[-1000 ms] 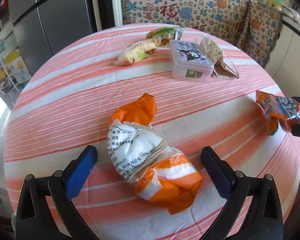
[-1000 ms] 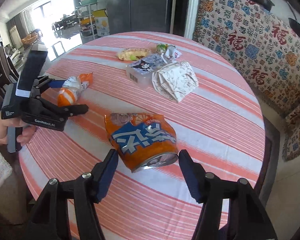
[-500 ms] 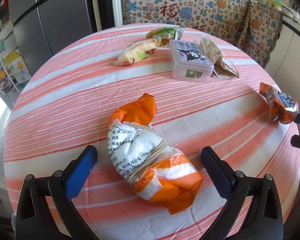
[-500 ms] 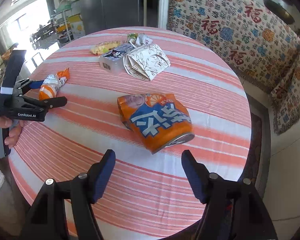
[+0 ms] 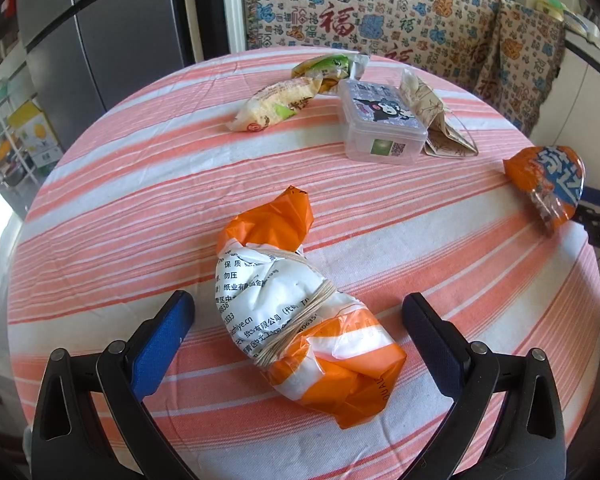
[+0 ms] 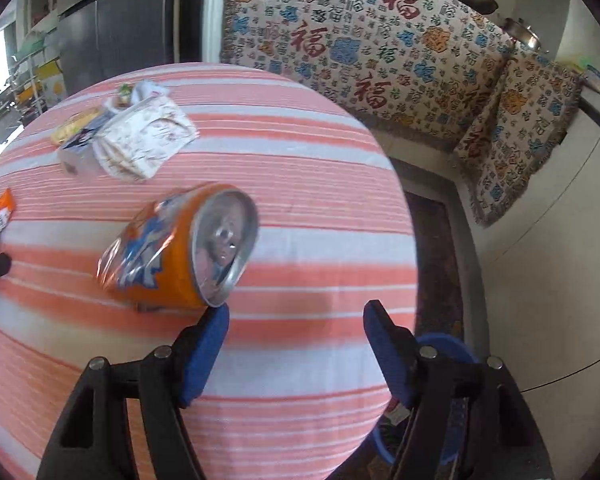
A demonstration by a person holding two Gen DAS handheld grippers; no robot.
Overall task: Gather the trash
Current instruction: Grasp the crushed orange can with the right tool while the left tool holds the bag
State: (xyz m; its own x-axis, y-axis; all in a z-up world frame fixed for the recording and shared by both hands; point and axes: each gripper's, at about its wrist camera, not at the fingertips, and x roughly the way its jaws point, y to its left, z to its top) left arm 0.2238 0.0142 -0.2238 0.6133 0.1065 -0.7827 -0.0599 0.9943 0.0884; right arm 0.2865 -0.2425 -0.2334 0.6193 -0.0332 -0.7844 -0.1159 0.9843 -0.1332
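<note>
Crushed orange soda can lies on its side on the striped round table, silver end toward the right gripper, whose jaws have just been opening and stand wide with nothing between them; the left pad sits just below the can's rim, contact unclear in motion blur. Left gripper is spread open around a string-tied orange-and-white bag, pads apart from it. Beyond the can: clear lidded box, folded paper, two snack wrappers. A blue bin is mostly hidden behind the right gripper
</note>
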